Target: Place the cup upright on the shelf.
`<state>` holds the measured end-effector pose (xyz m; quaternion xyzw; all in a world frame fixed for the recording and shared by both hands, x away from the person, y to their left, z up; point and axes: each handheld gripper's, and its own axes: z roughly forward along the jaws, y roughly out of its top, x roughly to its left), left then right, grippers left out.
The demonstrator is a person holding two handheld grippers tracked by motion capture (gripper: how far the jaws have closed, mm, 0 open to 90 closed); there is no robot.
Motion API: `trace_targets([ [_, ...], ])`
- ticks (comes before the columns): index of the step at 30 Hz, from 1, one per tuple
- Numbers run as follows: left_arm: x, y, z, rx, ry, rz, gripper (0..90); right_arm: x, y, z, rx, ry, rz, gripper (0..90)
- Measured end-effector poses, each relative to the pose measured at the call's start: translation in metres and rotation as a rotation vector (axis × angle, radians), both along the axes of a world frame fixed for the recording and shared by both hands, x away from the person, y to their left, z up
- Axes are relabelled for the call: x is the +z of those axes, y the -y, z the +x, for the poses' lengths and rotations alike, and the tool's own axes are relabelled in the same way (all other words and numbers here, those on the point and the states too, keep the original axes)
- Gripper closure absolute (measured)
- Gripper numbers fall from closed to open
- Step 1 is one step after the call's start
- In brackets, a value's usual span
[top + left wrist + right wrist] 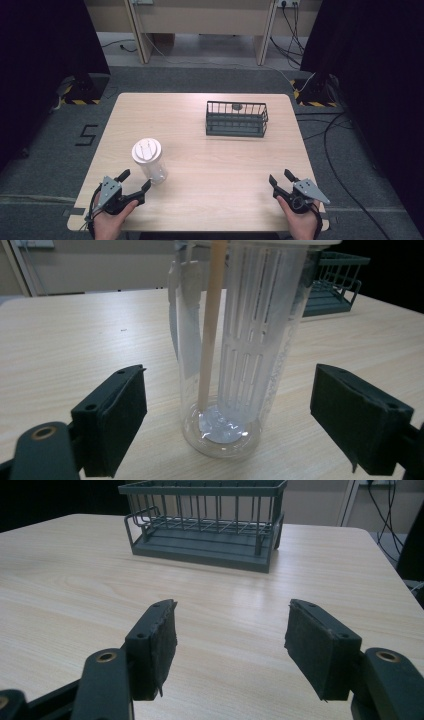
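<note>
A clear plastic bottle (pixel 149 161) with a white lid stands upright on the left half of the wooden table (pixel 210 160). In the left gripper view the bottle (pixel 235 350) shows a slotted white insert and a tan straw inside. My left gripper (pixel 134 181) is open, its jaws reaching either side of the bottle's base without touching it (pixel 230 425). My right gripper (pixel 281 177) is open and holds nothing near the front right edge (pixel 230 645). A dark wire basket (pixel 236 119) stands at the back right of the table (pixel 205 525).
A small dark object (pixel 236 106) lies inside the basket at its far side. Beyond the table are dark curtains, stand bases with yellow-black tape (pixel 80 92) and floor cables (pixel 345 150). Bare wood lies between the grippers.
</note>
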<state>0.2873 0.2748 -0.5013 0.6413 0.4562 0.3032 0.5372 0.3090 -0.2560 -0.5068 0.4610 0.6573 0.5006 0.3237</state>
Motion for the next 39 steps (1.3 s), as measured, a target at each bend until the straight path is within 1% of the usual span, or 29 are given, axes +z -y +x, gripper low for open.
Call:
trace_targets([
  [4, -0.001, -0.002, 0.001, 0.017, -0.013, -0.007, 14.2, 0.0, -0.003, 0.004, 0.016, 0.009, -0.002, 36.7],
  [7, -0.002, -0.001, 0.001, 0.018, -0.01, 0.002, 14.2, 0.0, -0.005, 0.006, 0.021, 0.01, -0.013, 36.5],
  [8, -0.002, -0.001, 0.001, 0.01, -0.009, 0.01, 14.2, 0.0, -0.006, 0.006, 0.026, 0.006, -0.014, 36.1],
  [9, -0.002, 0.001, -0.001, 0.0, -0.008, 0.014, 14.2, 0.002, -0.008, 0.007, 0.036, 0.01, -0.02, 35.9],
  [16, 0.0, 0.011, -0.003, -0.02, -0.01, 0.033, 14.2, 0.008, -0.015, 0.008, 0.051, 0.027, -0.034, 35.5],
  [17, 0.001, 0.013, 0.0, -0.021, -0.013, 0.043, 14.2, 0.01, -0.017, 0.008, 0.057, 0.033, -0.035, 35.4],
  [19, 0.002, 0.014, 0.002, -0.019, -0.017, 0.04, 14.3, 0.011, -0.016, 0.009, 0.057, 0.036, -0.037, 35.3],
  [20, 0.002, 0.016, 0.006, -0.018, -0.023, 0.041, 14.2, 0.012, -0.016, 0.009, 0.055, 0.036, -0.033, 35.2],
  [21, 0.002, 0.016, 0.006, -0.018, -0.023, 0.041, 14.2, 0.012, -0.015, 0.01, 0.055, 0.034, -0.034, 35.2],
  [22, 0.001, 0.017, 0.011, -0.013, -0.03, 0.048, 14.2, 0.011, -0.015, 0.01, 0.055, 0.032, -0.035, 35.2],
  [26, -0.002, 0.017, 0.018, -0.001, -0.045, 0.041, 14.2, 0.008, -0.014, 0.012, 0.056, 0.019, -0.036, 35.1],
  [29, -0.005, 0.019, 0.025, -0.015, -0.029, 0.055, 14.3, 0.008, -0.014, 0.014, 0.059, 0.011, -0.038, 35.0],
  [35, -0.006, 0.019, 0.033, -0.024, -0.016, 0.049, 14.2, 0.006, -0.016, 0.015, 0.07, 0.0, -0.045, 35.0],
  [39, -0.006, 0.022, 0.042, -0.041, -0.006, 0.05, 14.2, 0.006, -0.017, 0.016, 0.073, -0.005, -0.047, 35.0],
])
